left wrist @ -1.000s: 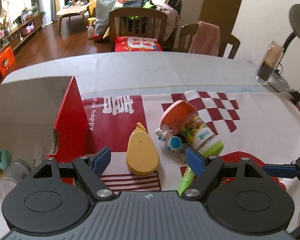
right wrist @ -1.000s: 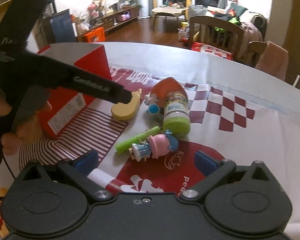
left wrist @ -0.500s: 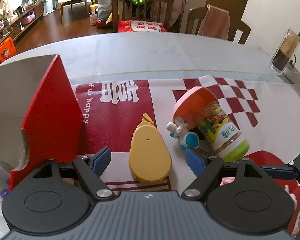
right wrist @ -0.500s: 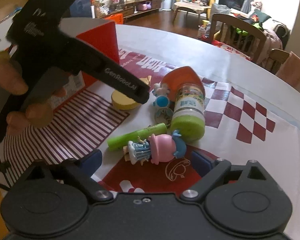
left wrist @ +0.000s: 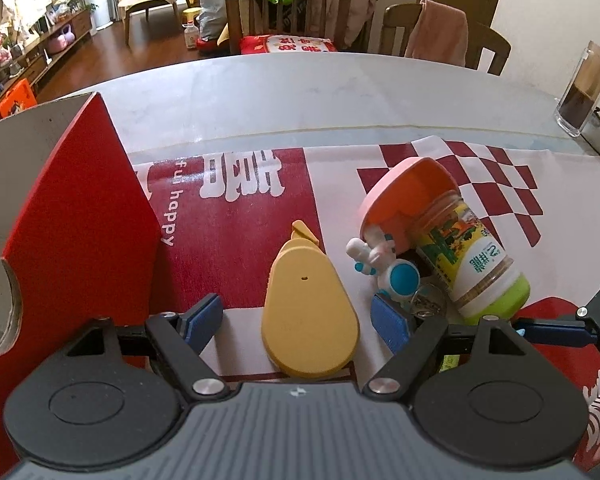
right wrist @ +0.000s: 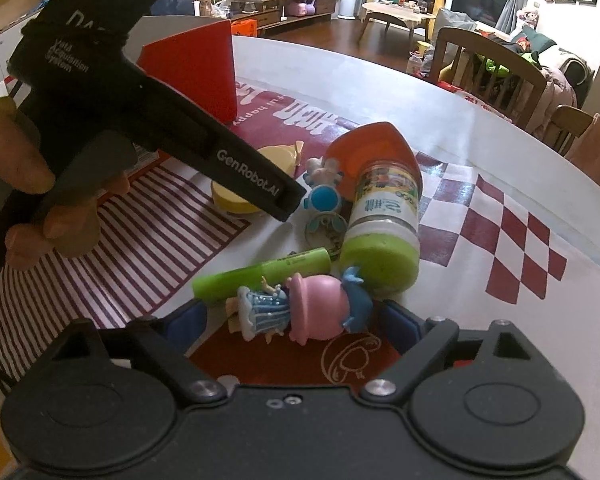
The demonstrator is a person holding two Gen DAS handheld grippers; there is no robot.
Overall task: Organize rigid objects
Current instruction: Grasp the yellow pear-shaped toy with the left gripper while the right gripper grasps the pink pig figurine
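Note:
A yellow pear-shaped toy (left wrist: 306,308) lies on the red and white cloth. My left gripper (left wrist: 298,322) is open, its blue pads on either side of the toy's wide end. To its right lie a small white and blue figure (left wrist: 384,268), an orange cup (left wrist: 404,196) and a green-lidded jar (left wrist: 472,264). In the right wrist view, my right gripper (right wrist: 296,326) is open around a pink-headed doll (right wrist: 296,312), with a green marker (right wrist: 260,276) just beyond it. The left gripper's body (right wrist: 180,132) hides part of the yellow toy (right wrist: 236,196).
A red cardboard box (left wrist: 72,220) stands open at the left, close to my left gripper. A keyring (right wrist: 324,226) lies among the toys. A glass (left wrist: 584,92) stands at the far right of the table. Wooden chairs (left wrist: 288,12) stand behind the table.
My left gripper has moved forward, so the yellow toy now sits between its pads. My right gripper has moved forward and down over the pink-headed doll.

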